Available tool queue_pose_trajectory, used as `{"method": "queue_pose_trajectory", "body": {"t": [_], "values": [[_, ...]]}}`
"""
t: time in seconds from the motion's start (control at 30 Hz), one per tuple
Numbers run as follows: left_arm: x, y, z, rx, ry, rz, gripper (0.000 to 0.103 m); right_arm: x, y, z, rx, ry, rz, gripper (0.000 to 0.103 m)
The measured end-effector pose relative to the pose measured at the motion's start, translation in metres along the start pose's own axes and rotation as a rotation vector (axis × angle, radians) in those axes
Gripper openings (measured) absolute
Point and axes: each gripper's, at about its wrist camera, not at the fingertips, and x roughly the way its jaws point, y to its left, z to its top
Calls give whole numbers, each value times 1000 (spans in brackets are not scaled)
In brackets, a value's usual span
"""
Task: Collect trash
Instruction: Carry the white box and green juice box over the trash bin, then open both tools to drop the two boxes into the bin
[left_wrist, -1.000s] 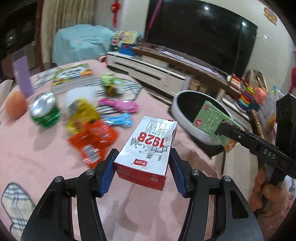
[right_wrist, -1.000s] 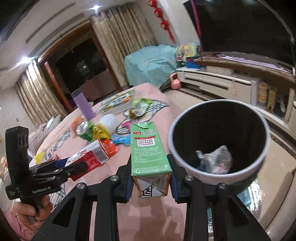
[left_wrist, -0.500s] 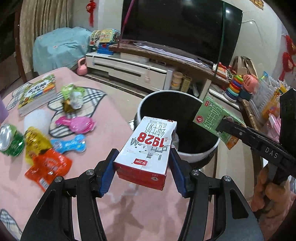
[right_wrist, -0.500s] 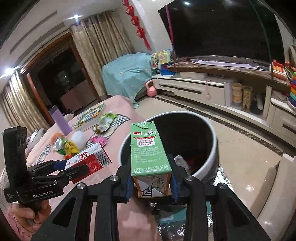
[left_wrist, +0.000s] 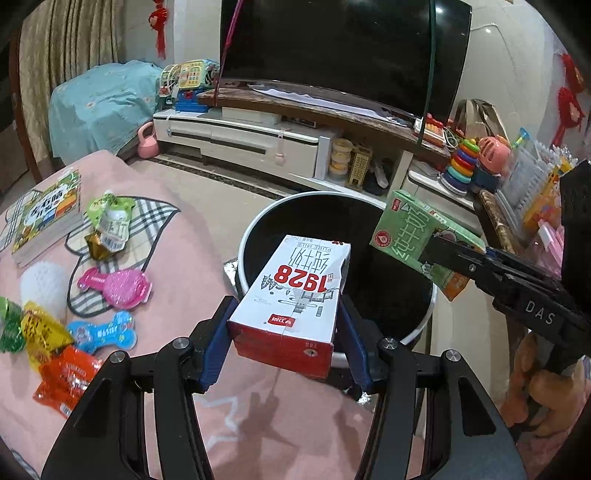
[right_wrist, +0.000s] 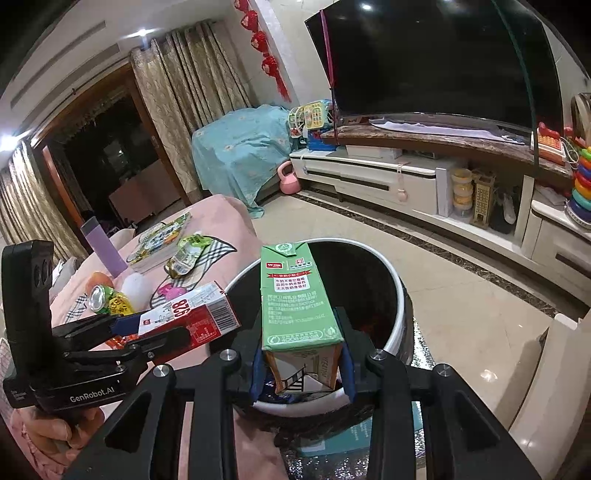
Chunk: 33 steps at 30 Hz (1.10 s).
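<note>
My left gripper (left_wrist: 282, 345) is shut on a white and red milk carton (left_wrist: 295, 291) marked 1928, held at the near rim of the round black bin (left_wrist: 258, 236). My right gripper (right_wrist: 301, 363) is shut on a green milk carton (right_wrist: 297, 299), held over the same bin (right_wrist: 400, 306). In the left wrist view the green carton (left_wrist: 417, 236) hangs over the bin's right side. The red and white carton (right_wrist: 192, 317) shows at the left of the right wrist view, near the bin's rim.
On the pink tablecloth (left_wrist: 177, 258) lie snack wrappers (left_wrist: 62, 369), a pink packet (left_wrist: 118, 288), a blue packet (left_wrist: 101, 330), a green pouch (left_wrist: 109, 221), a white ball (left_wrist: 42, 290) and a book (left_wrist: 48, 214). A TV stand (left_wrist: 258, 144) and toys (left_wrist: 461, 162) line the wall.
Both grippers have carried their cartons away from the table toward the bin. The bin now lies right under both cartons, and the table items have slid off to the left.
</note>
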Motion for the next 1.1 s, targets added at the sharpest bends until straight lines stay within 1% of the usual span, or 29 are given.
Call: {"method": "queue_pose_trajectory", "body": {"t": [0.27,0.4,0.53,0.63,0.8,0.97,1.03,1.07,1.1], "values": [[16,-9,8,30,29,1,54,6,-6,7,-17,17,-19,32],[25,-12,12,48,46,5,54,15,-8,9,-21,48,-29,32],[35,-13,15,59,82,0,54,23,-8,11,-35,74,-37,32],[39,-12,15,52,97,-5,54,28,-10,11,-38,89,-42,32],[47,-14,19,53,114,8,54,37,-16,10,-27,121,-54,33],[51,-15,22,52,114,15,55,43,-21,11,-12,133,-42,34],[51,-14,22,44,117,13,61,45,-25,12,3,135,-39,35],[49,-13,21,37,112,14,67,45,-28,13,15,134,-40,36],[46,-10,20,32,102,13,70,45,-30,14,26,133,-36,38]]}}
